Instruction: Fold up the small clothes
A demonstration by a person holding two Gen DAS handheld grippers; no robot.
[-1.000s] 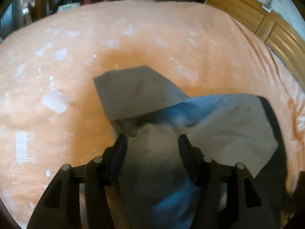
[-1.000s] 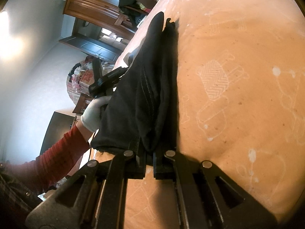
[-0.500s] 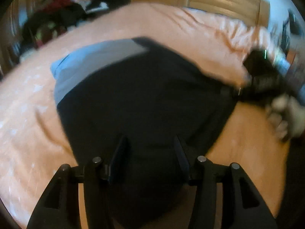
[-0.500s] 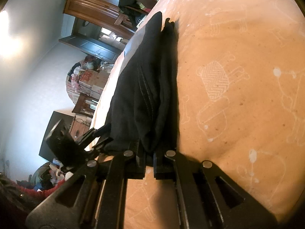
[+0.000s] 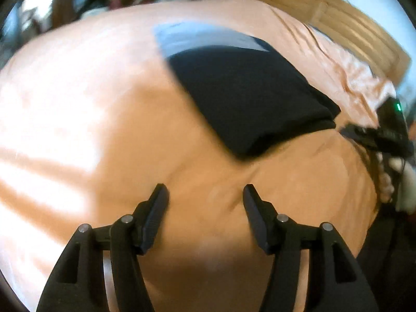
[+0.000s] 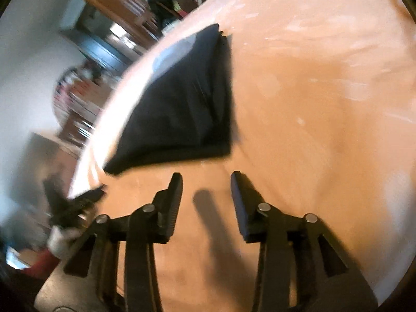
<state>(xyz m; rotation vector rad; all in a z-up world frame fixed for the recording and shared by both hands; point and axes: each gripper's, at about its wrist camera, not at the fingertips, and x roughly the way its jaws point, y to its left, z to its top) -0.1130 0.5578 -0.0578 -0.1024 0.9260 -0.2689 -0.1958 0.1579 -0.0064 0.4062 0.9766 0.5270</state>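
Garment (image 5: 249,96) lies folded flat on the orange bedspread (image 5: 78,130), apparently set down to rest as a finished fold. Left gripper (image 5: 205,195) and right gripper (image 6: 206,182), near the garment's edge, gape wide, holding nothing.

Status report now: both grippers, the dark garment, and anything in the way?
Left gripper open, empty. Right gripper open, empty. Dark garment folded, flat on the orange bedspread, clear of both. Nothing in the way.
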